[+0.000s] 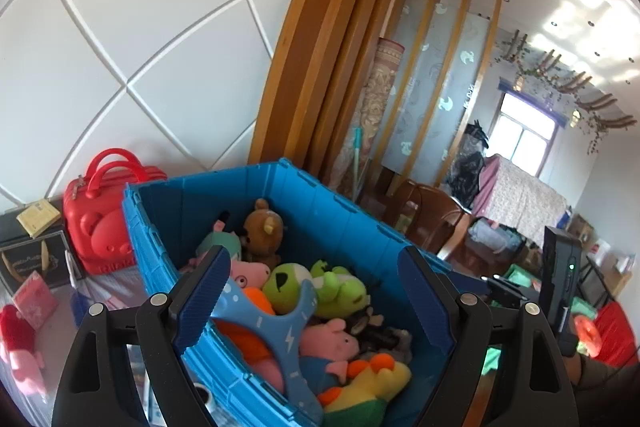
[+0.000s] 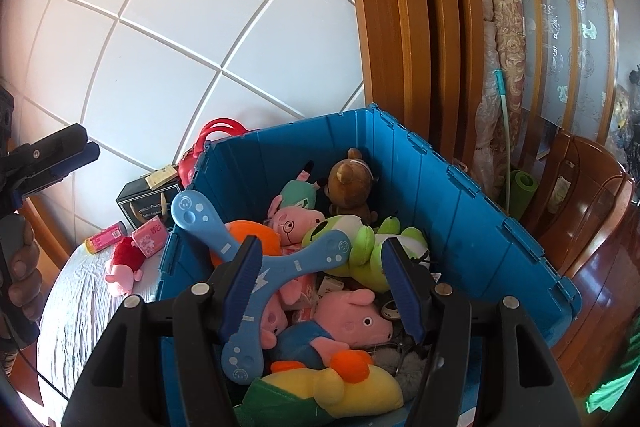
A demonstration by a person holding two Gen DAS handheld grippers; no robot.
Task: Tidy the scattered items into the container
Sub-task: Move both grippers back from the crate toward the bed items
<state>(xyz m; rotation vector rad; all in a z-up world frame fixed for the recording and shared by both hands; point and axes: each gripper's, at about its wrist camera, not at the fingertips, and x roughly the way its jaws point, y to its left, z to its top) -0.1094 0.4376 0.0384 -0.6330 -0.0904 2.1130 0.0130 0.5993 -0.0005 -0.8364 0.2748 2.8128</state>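
A blue plastic crate (image 1: 352, 223) (image 2: 480, 211) holds many plush toys: a brown bear (image 1: 262, 227) (image 2: 352, 183), a green frog (image 1: 320, 287) (image 2: 372, 247), pink pigs (image 2: 352, 315) and a yellow duck (image 2: 332, 383). A blue three-armed boomerang (image 1: 280, 331) (image 2: 280, 263) lies on top of them. My left gripper (image 1: 316, 295) is open above the crate's near corner. My right gripper (image 2: 324, 287) is open just above the boomerang and toys, holding nothing. A red and pink plush (image 2: 124, 263) (image 1: 18, 351) lies outside the crate on the white surface.
A red bear-shaped case (image 1: 100, 223), a black box (image 2: 144, 203), pink packets (image 2: 150, 237) and a pink can (image 2: 105, 235) stand left of the crate. Wooden chairs (image 2: 588, 195) and a rolled rug (image 2: 504, 67) are to the right. The left gripper shows in the right view (image 2: 56, 159).
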